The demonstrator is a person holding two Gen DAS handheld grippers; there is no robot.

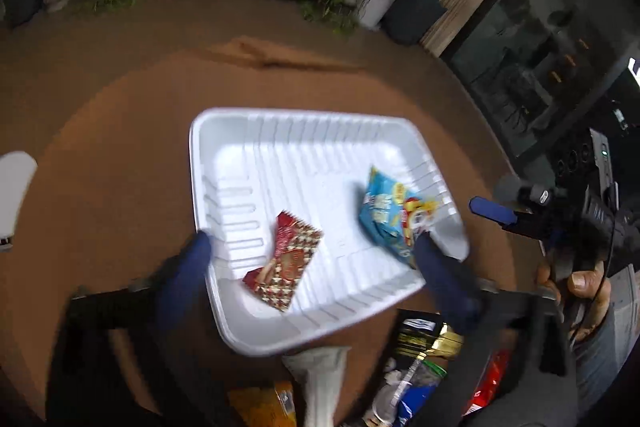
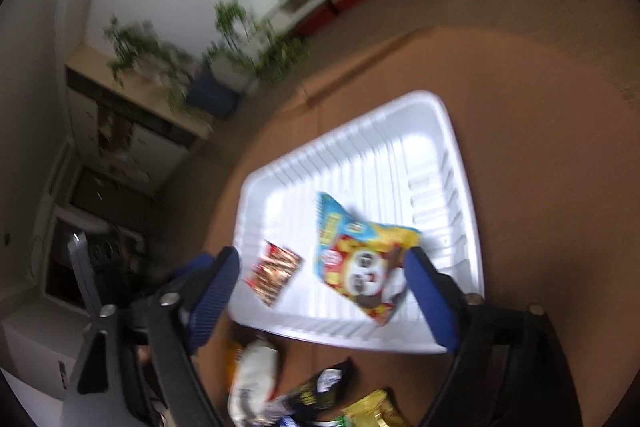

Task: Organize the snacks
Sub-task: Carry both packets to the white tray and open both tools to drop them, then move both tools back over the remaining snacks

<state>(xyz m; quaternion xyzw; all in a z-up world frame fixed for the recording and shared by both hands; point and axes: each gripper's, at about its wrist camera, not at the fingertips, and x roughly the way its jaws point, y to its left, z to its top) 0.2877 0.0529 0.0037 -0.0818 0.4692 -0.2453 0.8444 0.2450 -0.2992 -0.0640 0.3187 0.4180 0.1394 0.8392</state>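
Left gripper [image 1: 310,247] is hanging with jaws apart above the red snack packet [image 1: 285,261]; the right gripper [image 2: 324,287], equally spread, is framing the blue panda packet [image 2: 362,259]. Both packets are lying released inside the white tray [image 1: 224,131], evidently sorted.

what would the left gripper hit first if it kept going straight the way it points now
Most likely the white tray. The left gripper is open and empty, aimed down at the tray floor between the red snack packet and the blue snack bag. Blur and fisheye make the exact spot uncertain.
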